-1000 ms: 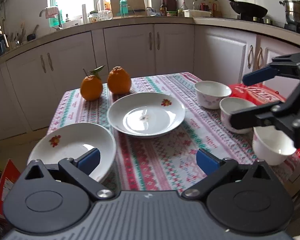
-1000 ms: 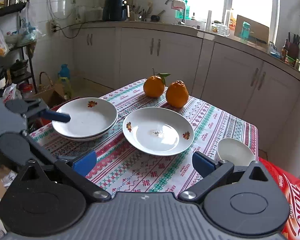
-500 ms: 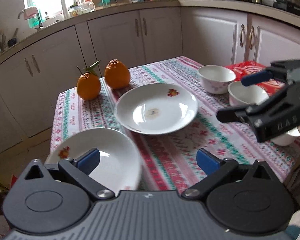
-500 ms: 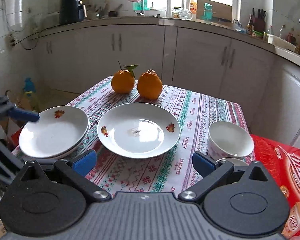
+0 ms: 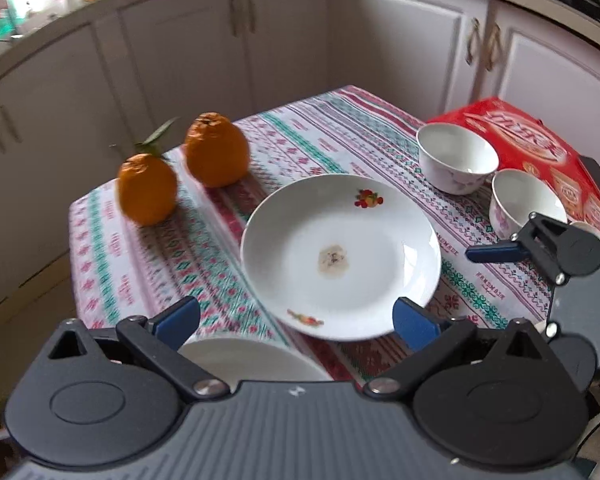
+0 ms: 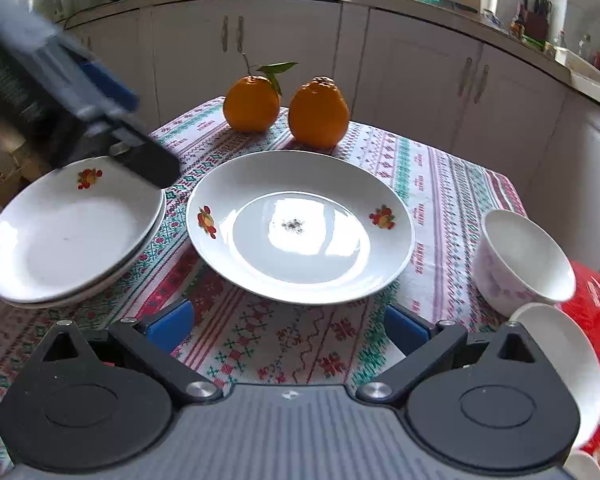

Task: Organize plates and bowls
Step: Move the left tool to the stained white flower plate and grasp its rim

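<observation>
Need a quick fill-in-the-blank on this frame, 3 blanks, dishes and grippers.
1. The single plate in the middle of the table has a dark speck at its ____.
2. Behind that plate stand ____ oranges.
3. Both the left gripper and the right gripper have their jaws ____ and hold nothing.

Missing words: centre; two; open

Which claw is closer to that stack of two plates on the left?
The left claw. In the right wrist view it hovers right over the far rim of the stacked plates. The right claw is off to the side, facing the single plate.
</observation>
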